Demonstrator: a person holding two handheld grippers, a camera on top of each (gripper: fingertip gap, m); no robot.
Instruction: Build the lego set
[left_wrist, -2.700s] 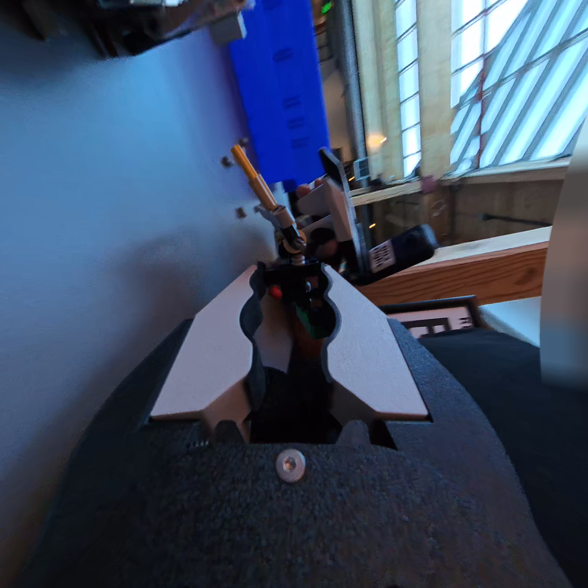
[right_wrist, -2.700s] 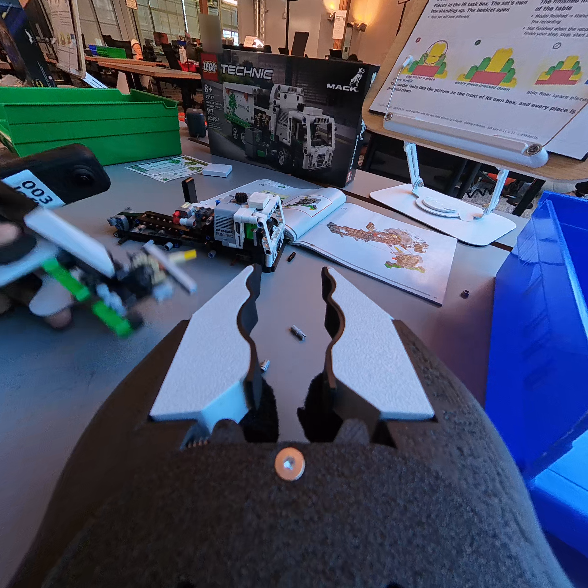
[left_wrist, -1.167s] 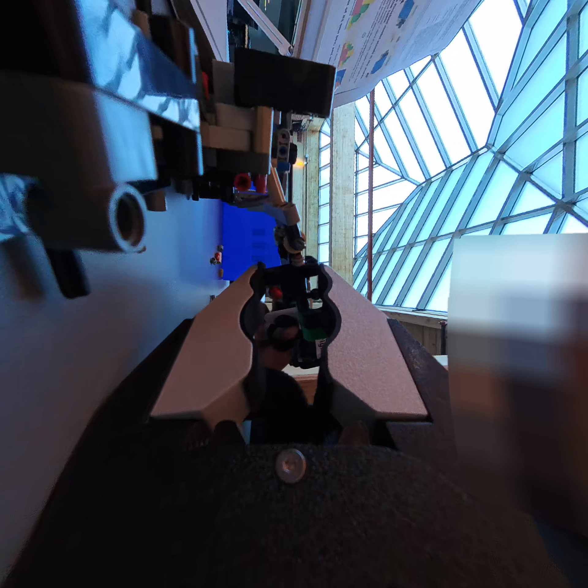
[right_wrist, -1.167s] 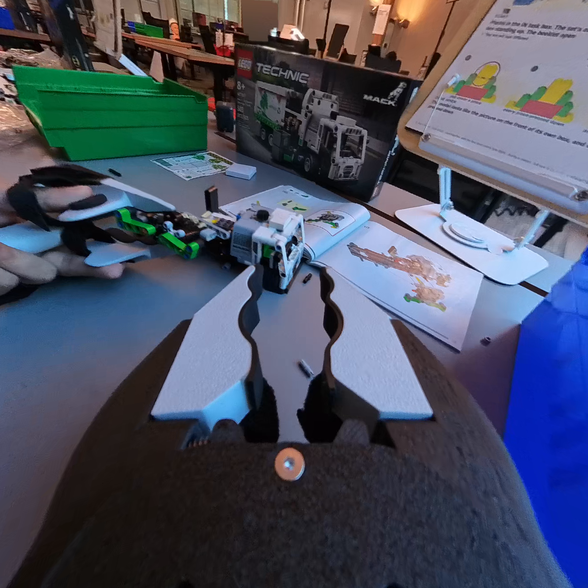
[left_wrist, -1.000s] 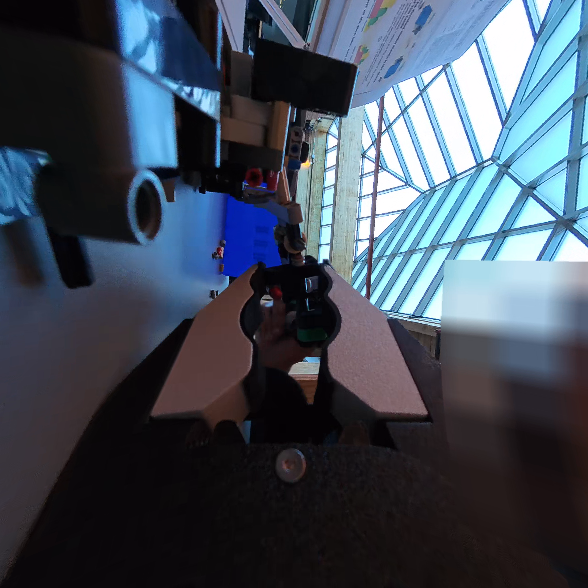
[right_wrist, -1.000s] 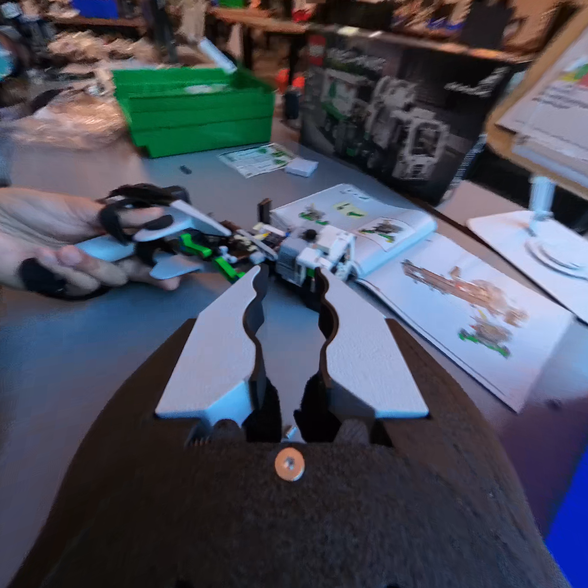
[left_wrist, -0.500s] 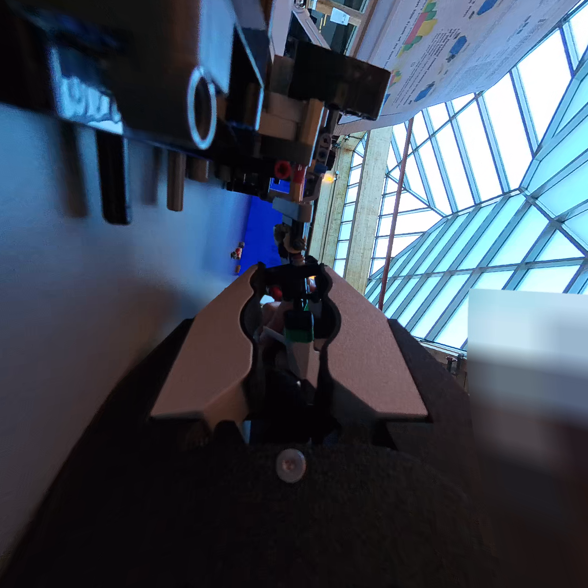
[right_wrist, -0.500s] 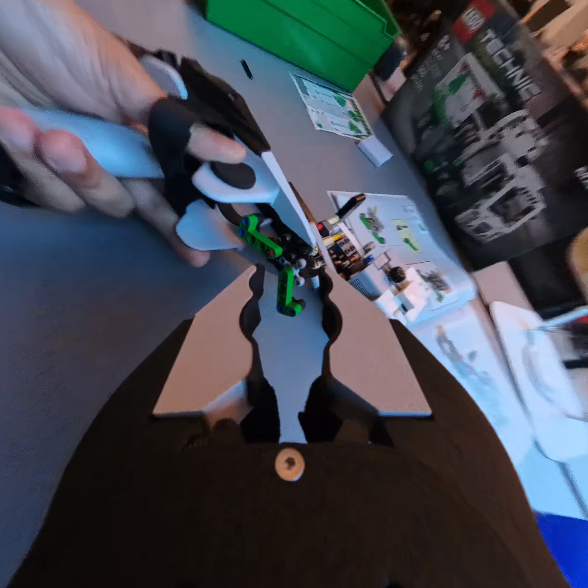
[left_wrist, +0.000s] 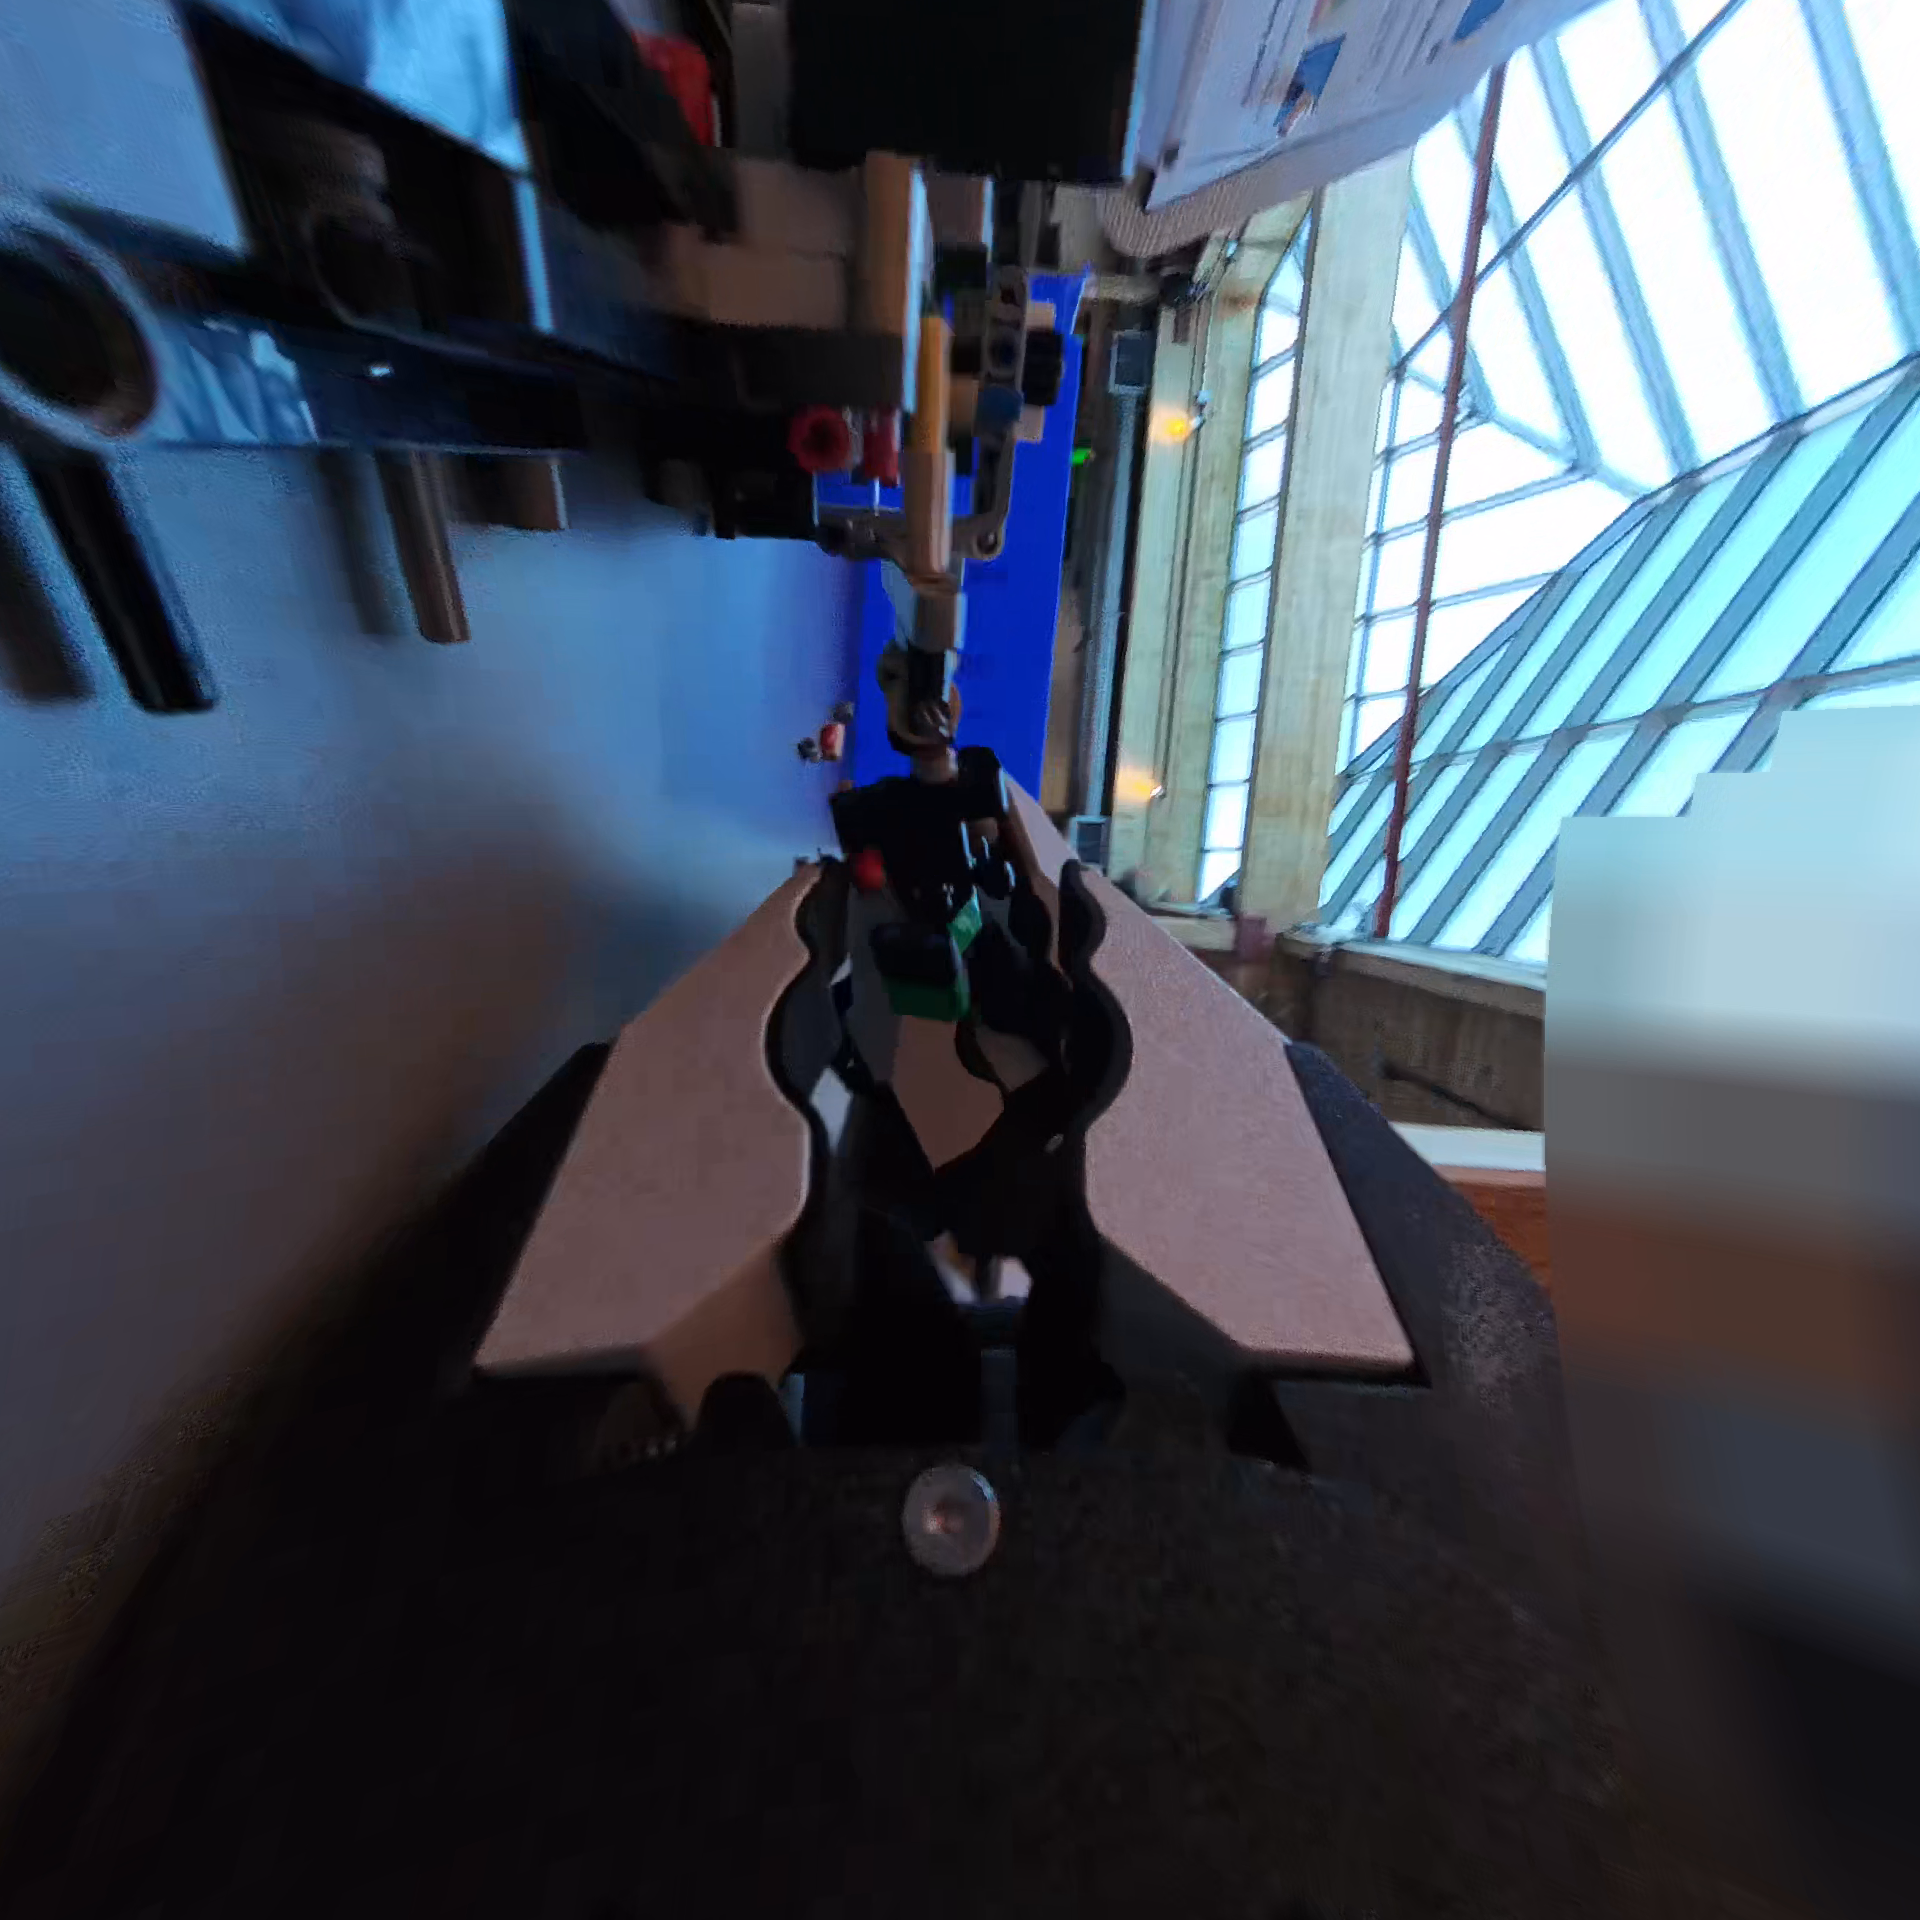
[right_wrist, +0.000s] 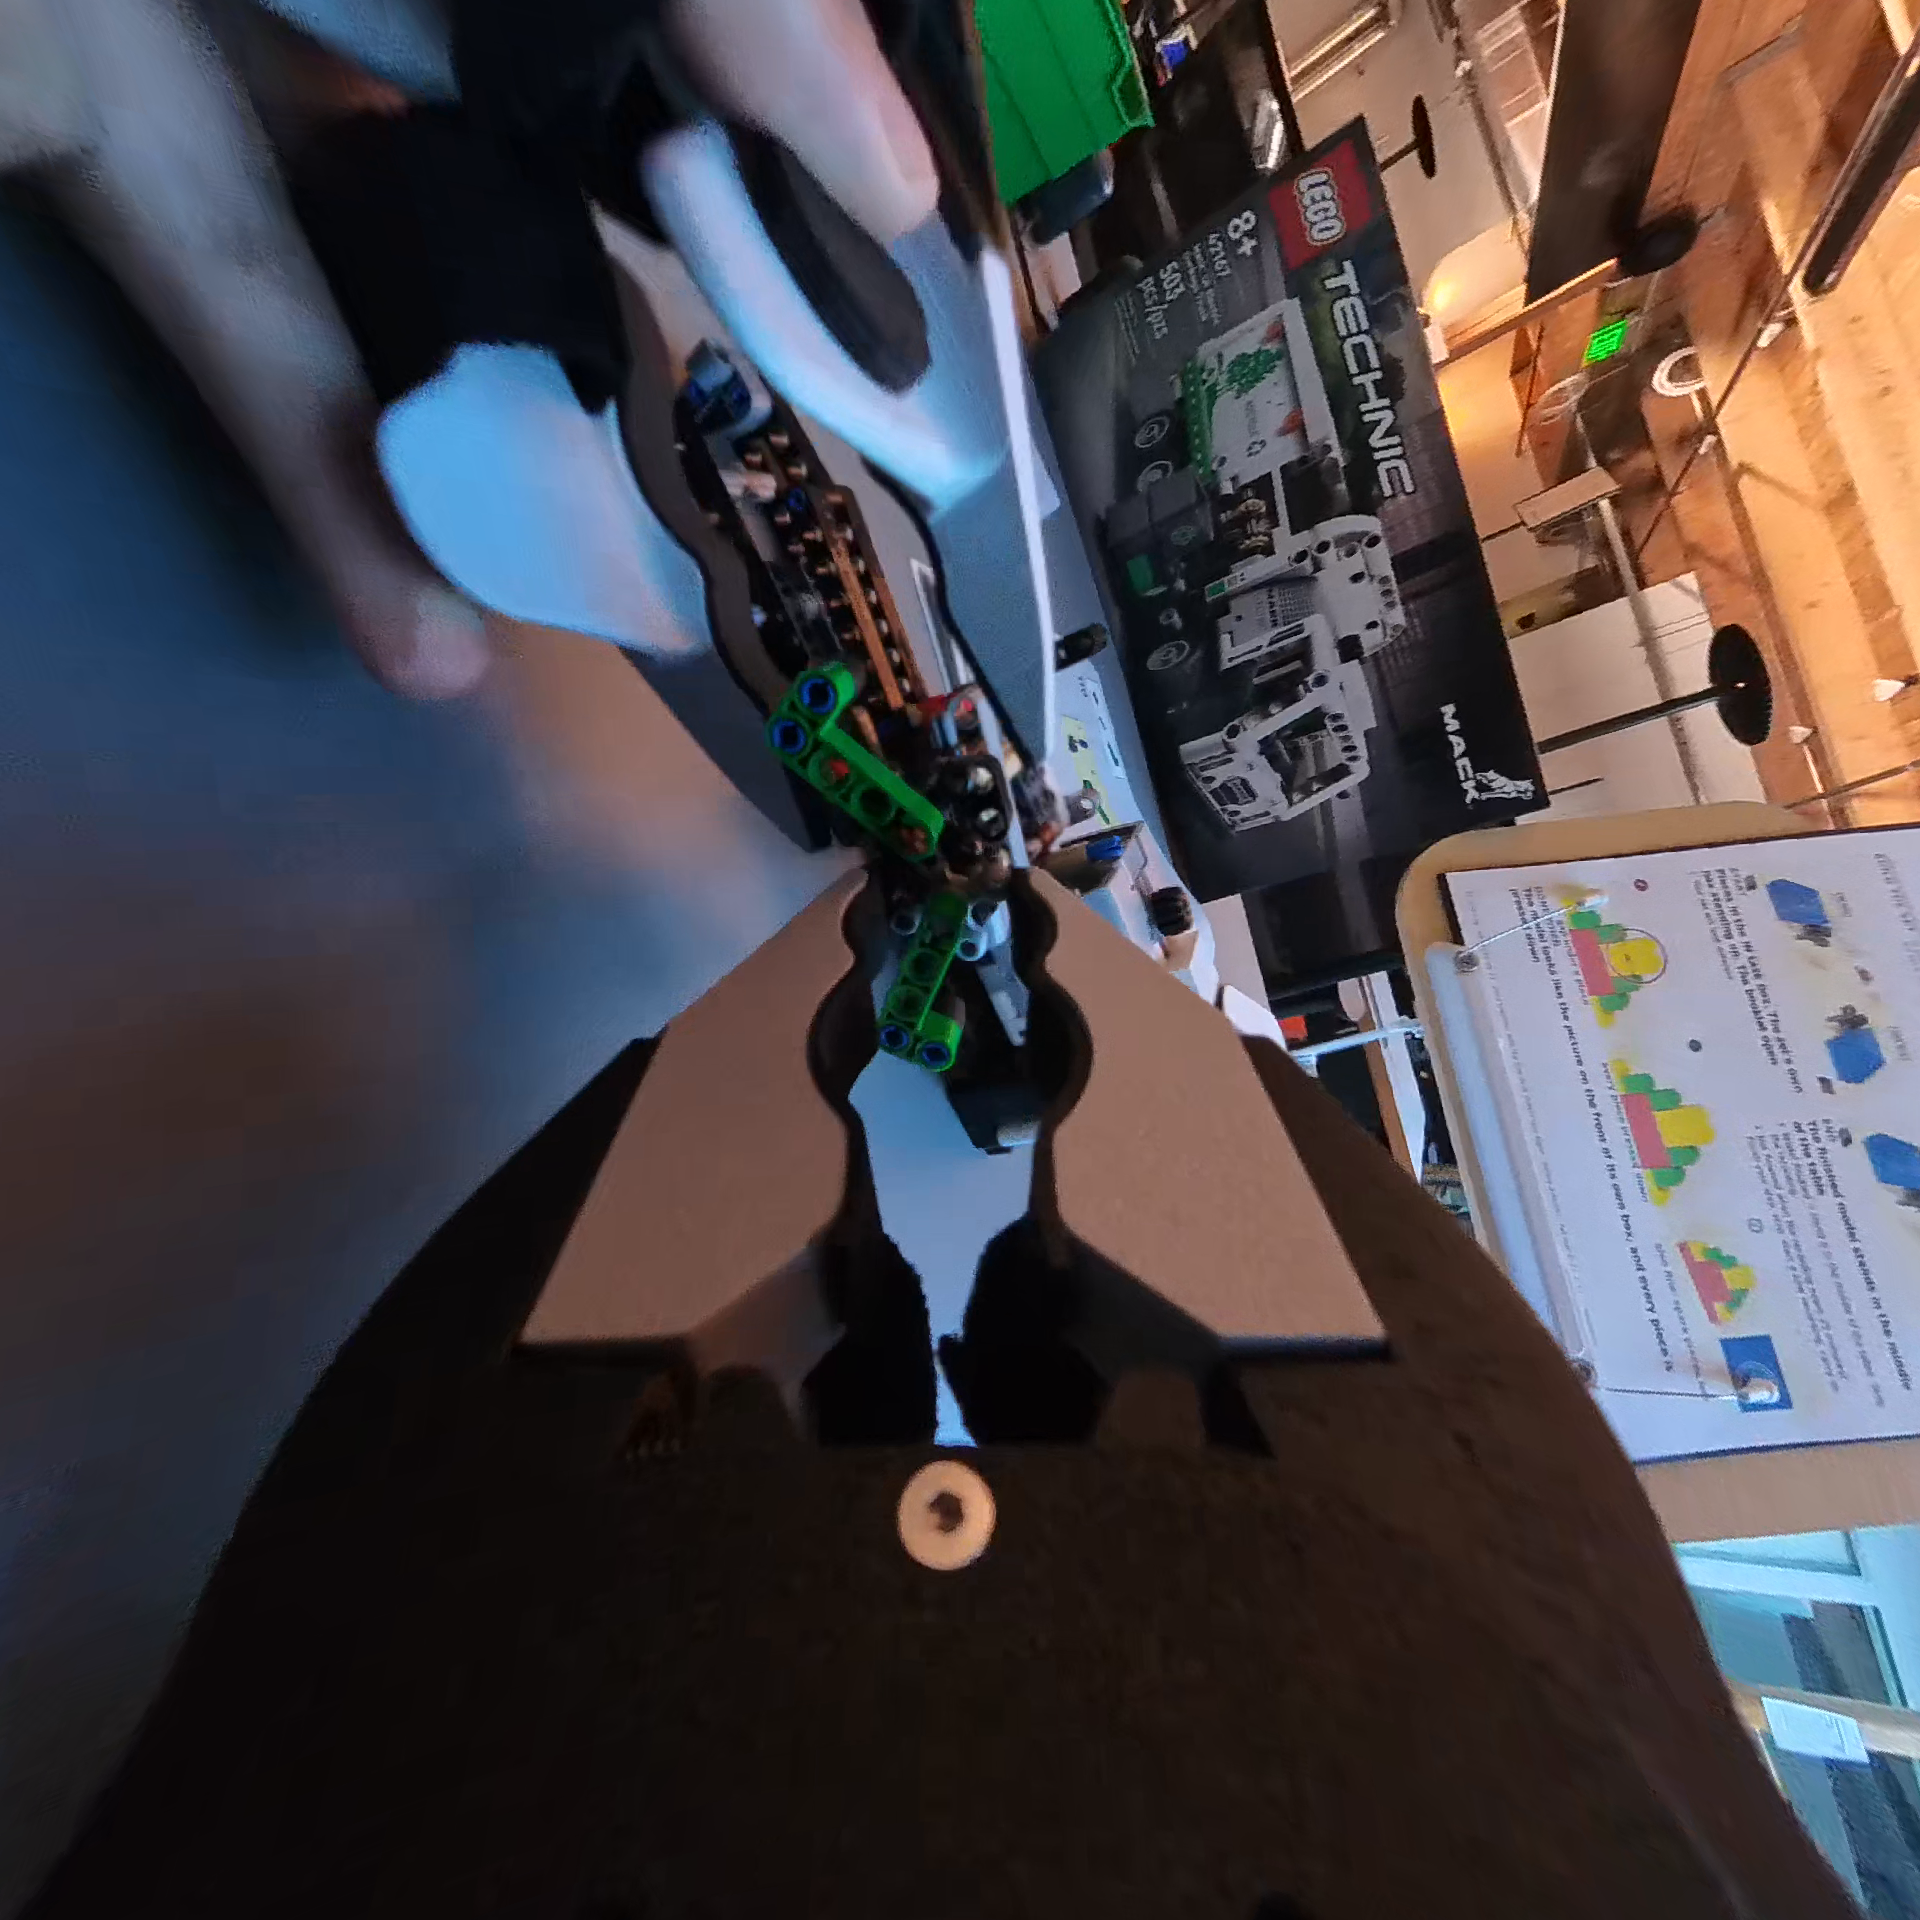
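My left gripper (left_wrist: 945, 883) is shut on a small sub-assembly (left_wrist: 920, 831) of black, green and red parts. A yellow axle (left_wrist: 930, 416) sticks out of it toward the truck chassis (left_wrist: 623, 312), which fills the blurred top of that view. In the right wrist view a hand holds the left gripper, whose white fingers (right_wrist: 987, 499) reach in from the upper left. My right gripper (right_wrist: 945, 883) has closed its tips on the same sub-assembly (right_wrist: 966, 821). A green beam (right_wrist: 920, 987) lies between its fingers. One right finger (left_wrist: 1029, 831) shows beside the black part.
The set's dark box (right_wrist: 1299, 520) stands behind the grey table (right_wrist: 260, 935). An instruction board (right_wrist: 1683, 1143) on a stand is at right. Green bins (right_wrist: 1049, 83) are far back. A blue bin (left_wrist: 1039, 540) lies beyond the sub-assembly. The chassis (right_wrist: 821, 561) lies under the left gripper. Left and right tips are no more than a few centimetres apart.
My right gripper has rolled, moved in and narrowed around the sub-assembly held by the left. The left gripper has come closer to the truck chassis, still holding the piece.
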